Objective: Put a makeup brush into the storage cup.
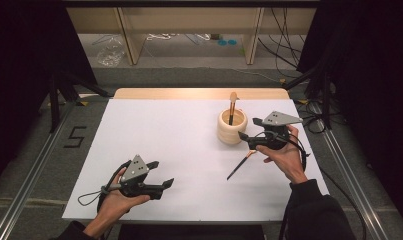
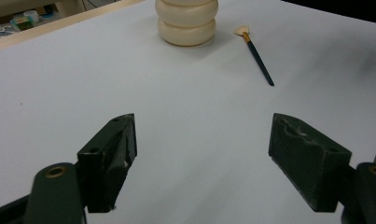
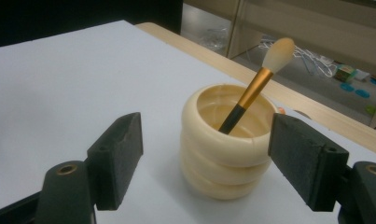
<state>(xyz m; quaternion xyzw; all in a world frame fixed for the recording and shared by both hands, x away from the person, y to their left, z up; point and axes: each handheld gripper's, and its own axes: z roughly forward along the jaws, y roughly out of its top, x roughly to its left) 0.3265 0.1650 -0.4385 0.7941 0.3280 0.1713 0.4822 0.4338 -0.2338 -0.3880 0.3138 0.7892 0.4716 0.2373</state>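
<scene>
One brush [image 1: 232, 107] stands in the cream pot [image 1: 232, 129]. The other brush [image 1: 240, 165] lies flat on the white counter [image 1: 179, 150], just beside the right hand-held gripper [image 1: 246, 131]. Both the right and the left hand-held gripper [image 1: 160, 174] are wide open and hold nothing. A careless bump could tip the pot.

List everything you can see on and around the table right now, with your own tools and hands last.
holder: 1, cream, ribbed, right of centre on the table.
standing brush: 1, black handle, gold ferrule, pale tip, leaning inside the holder.
lying brush: 1, dark handle, fan-shaped pale bristles, flat on the table near the holder.
table: 1, white top with a wood edge at the far side.
shelving: 1, pale wood, beyond the table on the floor.
left tool: 1, black, open, near the front left, holding nothing.
right tool: 1, black, open, beside the holder.
hands: 2, one on each tool.
</scene>
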